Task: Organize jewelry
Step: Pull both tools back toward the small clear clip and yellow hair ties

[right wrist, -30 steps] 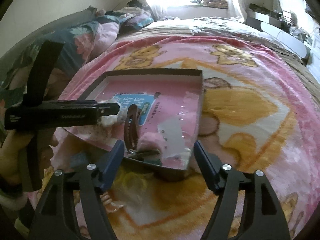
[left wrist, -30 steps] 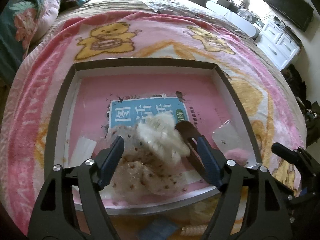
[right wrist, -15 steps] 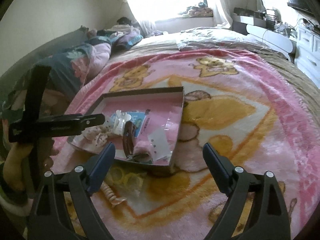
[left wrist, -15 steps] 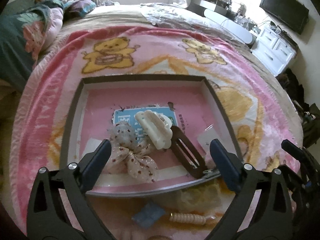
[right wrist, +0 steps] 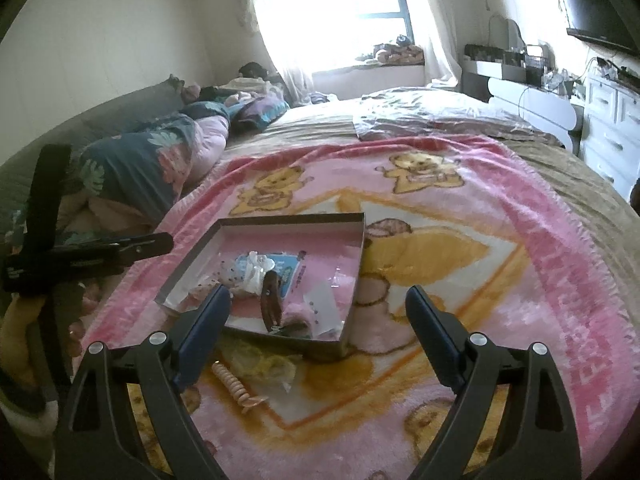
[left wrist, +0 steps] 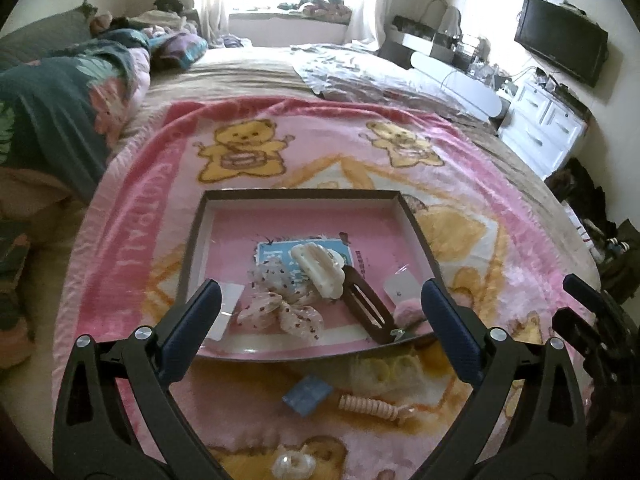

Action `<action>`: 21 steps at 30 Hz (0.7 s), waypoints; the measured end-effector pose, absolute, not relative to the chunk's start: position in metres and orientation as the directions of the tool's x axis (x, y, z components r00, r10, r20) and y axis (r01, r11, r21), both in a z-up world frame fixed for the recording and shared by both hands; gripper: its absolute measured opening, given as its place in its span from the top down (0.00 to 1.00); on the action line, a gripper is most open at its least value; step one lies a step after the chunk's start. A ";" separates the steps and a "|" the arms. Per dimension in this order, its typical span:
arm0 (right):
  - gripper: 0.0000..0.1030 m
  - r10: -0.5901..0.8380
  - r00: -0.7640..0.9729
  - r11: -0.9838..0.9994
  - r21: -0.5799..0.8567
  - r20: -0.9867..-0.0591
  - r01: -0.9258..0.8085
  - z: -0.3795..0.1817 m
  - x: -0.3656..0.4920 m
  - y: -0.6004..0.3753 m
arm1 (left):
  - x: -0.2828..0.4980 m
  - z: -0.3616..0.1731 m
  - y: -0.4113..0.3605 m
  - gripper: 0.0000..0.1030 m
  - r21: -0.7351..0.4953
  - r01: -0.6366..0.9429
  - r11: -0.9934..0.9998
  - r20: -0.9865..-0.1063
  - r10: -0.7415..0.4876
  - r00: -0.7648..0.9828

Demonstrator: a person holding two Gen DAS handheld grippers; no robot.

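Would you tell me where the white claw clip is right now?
In the left wrist view, the white claw clip lies inside the tray, between the dotted bow and brown barrette.

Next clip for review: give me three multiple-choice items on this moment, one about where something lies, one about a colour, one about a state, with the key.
1. Where does the white claw clip lie?
A. inside the tray
B. on the blanket in front of the tray
C. between the left gripper's fingers

2. What colour is the long flat barrette beside the claw clip?
A. green
B. brown
C. silver

3. How does the left gripper stand?
A. shut on the claw clip
B. shut with nothing in it
C. open with nothing held

Key: 1 A, the clip rests on the tray's pink floor, partly over the spotted bow. 2 B, the barrette is dark brown in both views. 3 C, its fingers stand wide apart above the tray's near edge, touching nothing.
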State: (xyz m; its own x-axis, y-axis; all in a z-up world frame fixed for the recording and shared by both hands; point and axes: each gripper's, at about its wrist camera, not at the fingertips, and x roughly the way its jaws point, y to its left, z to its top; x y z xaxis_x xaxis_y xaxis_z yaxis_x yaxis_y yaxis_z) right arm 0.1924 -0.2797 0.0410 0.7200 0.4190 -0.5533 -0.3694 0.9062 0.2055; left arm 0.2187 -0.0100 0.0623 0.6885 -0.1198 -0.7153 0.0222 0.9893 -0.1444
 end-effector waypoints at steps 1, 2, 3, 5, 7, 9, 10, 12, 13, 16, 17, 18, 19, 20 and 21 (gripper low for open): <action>0.14 0.420 0.722 0.906 0.204 -0.549 -0.371 0.043 0.191 -0.280 | 0.216 0.064 -0.009 0.09 -0.143 0.022 0.989 -0.712 -0.118 0.692; 0.14 0.420 0.725 0.906 0.203 -0.546 -0.372 0.045 0.189 -0.281 | 0.212 0.067 -0.009 0.09 -0.141 0.022 0.990 -0.707 -0.116 0.698; 0.14 0.420 0.728 0.906 0.200 -0.542 -0.374 0.047 0.187 -0.281 | 0.209 0.069 -0.009 0.09 -0.141 0.022 0.990 -0.703 -0.115 0.701; 0.14 0.420 0.732 0.906 0.194 -0.537 -0.377 0.050 0.182 -0.282 | 0.202 0.073 -0.009 0.09 -0.140 0.023 0.990 -0.696 -0.115 0.709; 0.14 0.422 0.735 0.905 0.190 -0.531 -0.382 0.053 0.178 -0.282 | 0.196 0.076 -0.009 0.09 -0.131 0.022 0.991 -0.688 -0.107 0.718; 0.14 0.423 0.737 0.904 0.186 -0.527 -0.385 0.055 0.173 -0.282 | 0.191 0.077 -0.009 0.09 -0.130 0.022 0.991 -0.685 -0.106 0.721; 0.14 0.424 0.737 0.903 0.185 -0.525 -0.388 0.056 0.172 -0.281 | 0.188 0.078 -0.008 0.09 -0.132 0.021 0.991 -0.683 -0.107 0.722; 0.14 0.427 0.738 0.902 0.182 -0.522 -0.393 0.058 0.167 -0.281 | 0.182 0.080 -0.007 0.09 -0.134 0.021 0.991 -0.678 -0.107 0.727; 0.14 0.428 0.739 0.901 0.179 -0.521 -0.395 0.058 0.165 -0.281 | 0.180 0.080 -0.006 0.09 -0.133 0.020 0.991 -0.677 -0.106 0.728; 0.14 0.431 0.738 0.898 0.172 -0.518 -0.404 0.060 0.159 -0.280 | 0.170 0.081 -0.005 0.09 -0.128 0.014 0.992 -0.672 -0.097 0.734; 0.14 0.432 0.738 0.898 0.167 -0.518 -0.407 0.060 0.157 -0.280 | 0.168 0.081 -0.004 0.09 -0.128 0.013 0.992 -0.671 -0.096 0.735; 0.14 0.434 0.736 0.896 0.165 -0.519 -0.412 0.060 0.156 -0.280 | 0.165 0.081 -0.003 0.09 -0.127 0.012 0.992 -0.671 -0.095 0.735; 0.14 0.435 0.736 0.895 0.163 -0.519 -0.414 0.060 0.155 -0.280 | 0.161 0.080 -0.002 0.09 -0.125 0.011 0.992 -0.672 -0.093 0.735; 0.14 0.434 0.737 0.896 0.159 -0.518 -0.415 0.060 0.152 -0.279 | 0.158 0.079 -0.003 0.09 -0.122 0.009 0.992 -0.673 -0.090 0.734; 0.14 0.435 0.736 0.895 0.157 -0.518 -0.418 0.060 0.151 -0.279 | 0.155 0.078 -0.002 0.09 -0.119 0.007 0.993 -0.675 -0.086 0.733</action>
